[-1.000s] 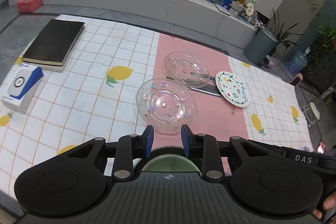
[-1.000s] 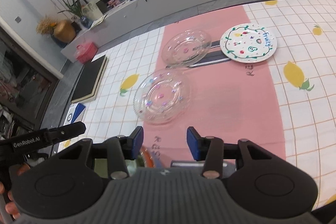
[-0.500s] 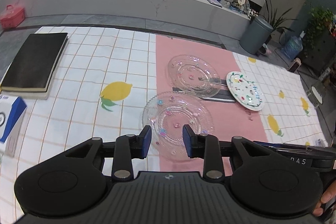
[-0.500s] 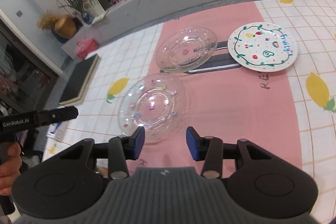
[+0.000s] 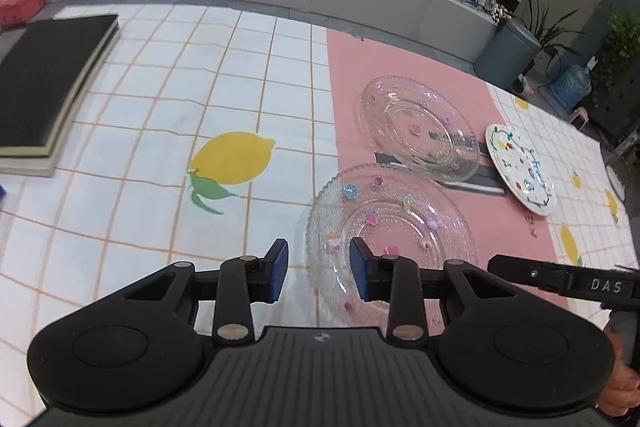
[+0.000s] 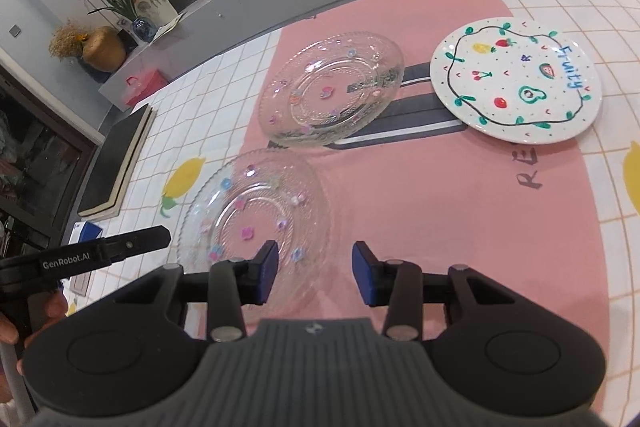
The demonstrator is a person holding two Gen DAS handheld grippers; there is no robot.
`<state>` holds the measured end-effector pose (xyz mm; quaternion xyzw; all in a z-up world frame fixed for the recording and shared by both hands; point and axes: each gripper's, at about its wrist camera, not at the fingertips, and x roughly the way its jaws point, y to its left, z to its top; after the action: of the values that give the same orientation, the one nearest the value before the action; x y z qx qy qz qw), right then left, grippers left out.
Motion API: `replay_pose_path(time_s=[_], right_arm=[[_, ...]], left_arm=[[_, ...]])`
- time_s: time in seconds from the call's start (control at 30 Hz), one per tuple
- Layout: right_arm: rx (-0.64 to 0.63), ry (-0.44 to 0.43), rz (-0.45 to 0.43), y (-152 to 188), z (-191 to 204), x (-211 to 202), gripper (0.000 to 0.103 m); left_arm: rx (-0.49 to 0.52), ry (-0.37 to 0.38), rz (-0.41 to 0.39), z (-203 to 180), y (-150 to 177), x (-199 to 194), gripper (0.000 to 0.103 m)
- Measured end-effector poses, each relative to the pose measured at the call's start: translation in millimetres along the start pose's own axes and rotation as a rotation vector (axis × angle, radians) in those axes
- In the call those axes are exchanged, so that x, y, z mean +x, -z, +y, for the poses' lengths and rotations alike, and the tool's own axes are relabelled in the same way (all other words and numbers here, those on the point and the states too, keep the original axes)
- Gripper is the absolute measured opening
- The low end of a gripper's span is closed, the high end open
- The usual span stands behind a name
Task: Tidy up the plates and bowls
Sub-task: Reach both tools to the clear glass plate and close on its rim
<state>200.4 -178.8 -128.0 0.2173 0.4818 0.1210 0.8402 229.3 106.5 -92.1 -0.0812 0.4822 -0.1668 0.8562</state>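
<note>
A white checked tablecloth with lemon prints and a pink centre panel (image 5: 240, 95) is spread over the surface. A flat black book (image 5: 44, 83) is laid at its left edge. On the pink panel a near clear glass plate with coloured flower dots (image 6: 256, 207) is set, a far clear glass dish (image 6: 332, 87) is placed just behind it, and a white ceramic plate painted with fruit (image 6: 516, 79) is seen beside that, apart. The left gripper (image 5: 318, 269) is held spread over the near plate's left rim, nothing pinched. The right gripper (image 6: 314, 271) is held spread over its right rim, empty.
</note>
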Motion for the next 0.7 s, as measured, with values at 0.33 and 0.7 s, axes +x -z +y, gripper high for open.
replay_pose_path(time_s=[0.33,0.7], right_arm=[[0.033,-0.024,0.017,-2,-7,18,0.041],[0.035,-0.076,0.007,-4,-4,29,0.035]], left_arm=[[-0.020,0.007,0.030,4,2,23,0.042],[-0.001,0.017,-0.008,3,-1,29,0.044]])
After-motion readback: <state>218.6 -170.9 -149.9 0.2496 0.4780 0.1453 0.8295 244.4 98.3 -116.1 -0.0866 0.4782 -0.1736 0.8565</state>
